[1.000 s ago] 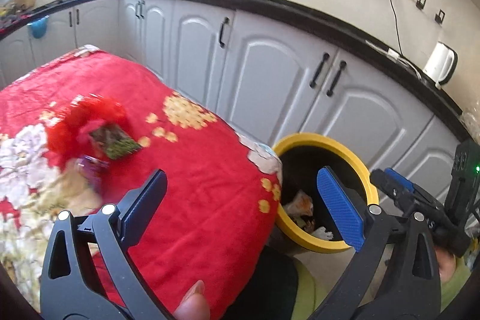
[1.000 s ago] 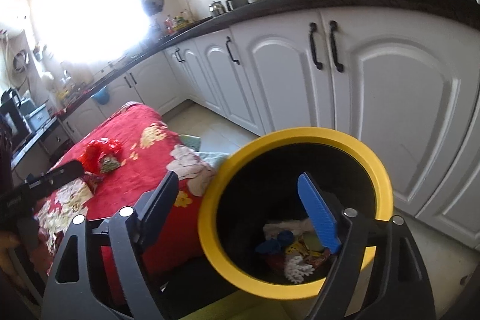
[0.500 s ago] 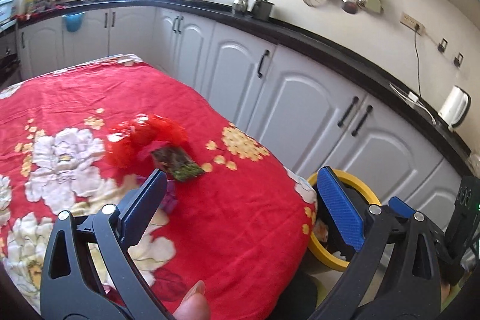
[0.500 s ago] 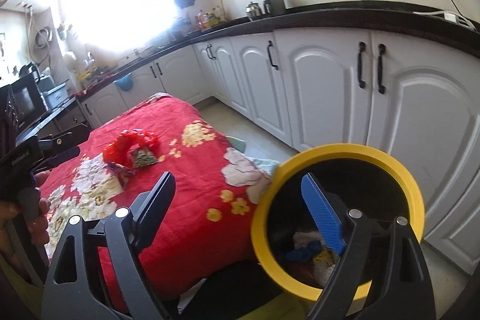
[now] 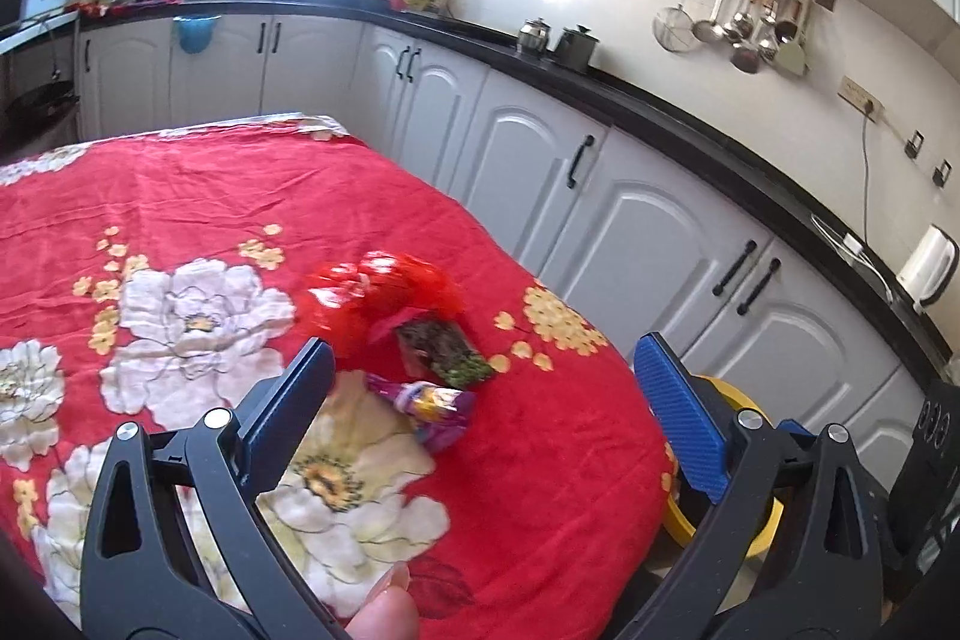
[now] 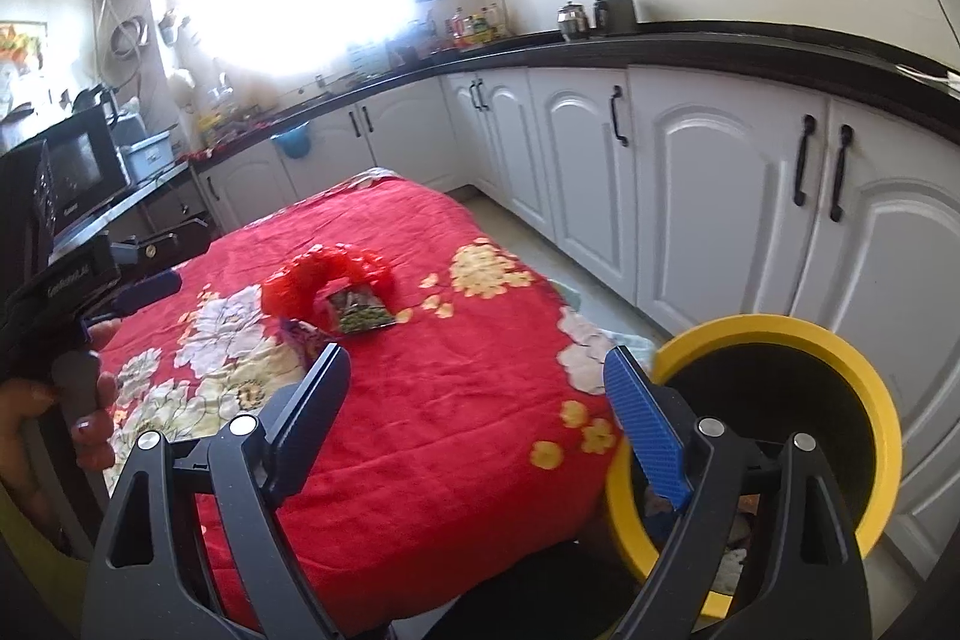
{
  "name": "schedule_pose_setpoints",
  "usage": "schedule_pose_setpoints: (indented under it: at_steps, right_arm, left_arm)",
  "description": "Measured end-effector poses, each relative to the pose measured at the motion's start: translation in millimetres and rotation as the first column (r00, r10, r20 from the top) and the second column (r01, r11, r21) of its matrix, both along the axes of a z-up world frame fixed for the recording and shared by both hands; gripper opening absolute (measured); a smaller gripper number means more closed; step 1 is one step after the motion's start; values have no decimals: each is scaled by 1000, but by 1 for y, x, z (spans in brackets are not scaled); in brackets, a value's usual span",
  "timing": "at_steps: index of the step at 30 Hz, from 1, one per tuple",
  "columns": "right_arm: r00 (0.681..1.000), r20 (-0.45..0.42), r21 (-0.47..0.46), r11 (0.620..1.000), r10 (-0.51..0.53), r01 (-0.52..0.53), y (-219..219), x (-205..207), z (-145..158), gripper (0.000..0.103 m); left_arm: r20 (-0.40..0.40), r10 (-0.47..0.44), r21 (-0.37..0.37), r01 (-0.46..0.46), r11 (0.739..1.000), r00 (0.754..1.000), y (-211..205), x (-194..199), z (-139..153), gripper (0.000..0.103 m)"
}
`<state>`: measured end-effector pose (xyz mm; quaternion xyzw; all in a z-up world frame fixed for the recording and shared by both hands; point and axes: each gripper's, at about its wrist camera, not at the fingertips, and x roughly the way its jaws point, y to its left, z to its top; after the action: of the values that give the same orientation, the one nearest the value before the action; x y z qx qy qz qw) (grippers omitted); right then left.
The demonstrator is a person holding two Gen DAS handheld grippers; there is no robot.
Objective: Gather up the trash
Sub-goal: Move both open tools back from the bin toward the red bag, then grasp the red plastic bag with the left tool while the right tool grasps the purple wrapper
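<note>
The left gripper (image 5: 480,394) is held with its jaws spread wide, nothing between them. The right gripper (image 6: 477,400) is likewise held wide apart and bare. The left hand (image 6: 48,418) is wrapped around its handle.

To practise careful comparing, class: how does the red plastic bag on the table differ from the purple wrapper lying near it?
The red plastic bag is bigger and puffed up in a crumpled heap; the purple wrapper is smaller, lower and twisted. The bag is one shiny red; the wrapper is purple with yellow print. The bag lies farther from the left gripper, the wrapper nearer, below its open jaws. Both rest on the red flowered tablecloth, not yet picked up.
</note>
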<state>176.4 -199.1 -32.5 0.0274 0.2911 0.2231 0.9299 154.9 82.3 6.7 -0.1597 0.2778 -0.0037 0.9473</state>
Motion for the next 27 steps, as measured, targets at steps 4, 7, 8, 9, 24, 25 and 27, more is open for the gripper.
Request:
schedule_pose_setpoints:
  at_steps: [4, 7, 8, 9, 24, 25, 27]
  right_arm:
    - [999, 0, -17, 999, 41, -41, 19, 2, -1, 84]
    - [997, -7, -30, 997, 76, -77, 36, 5, -4, 84]
    - [996, -9, -32, 996, 87, -87, 41, 6, -6, 84]
    - [994, -16, -38, 994, 105, -106, 49, 8, -8, 84]
    - [963, -57, -136, 954, 263, -269, 147, 40, -36, 79]
    - [961, -66, -139, 952, 267, -274, 152, 42, -38, 77]
    - [959, -87, -138, 950, 269, -279, 158, 49, -43, 72]
  left_arm:
    - [-6, 45, -20, -45, 999, 999, 23, 1, -1, 92]
    - [-11, 70, -24, -70, 997, 997, 39, 2, -2, 92]
    - [-16, 78, -22, -78, 997, 997, 44, 4, -1, 92]
    - [-21, 82, -20, -83, 996, 996, 49, 5, -2, 92]
    - [-162, -12, 32, 18, 999, 987, 83, 64, -28, 92]
    - [-170, -22, 26, 27, 999, 985, 84, 69, -31, 92]
    - [-189, -36, 11, 38, 999, 981, 86, 80, -38, 92]
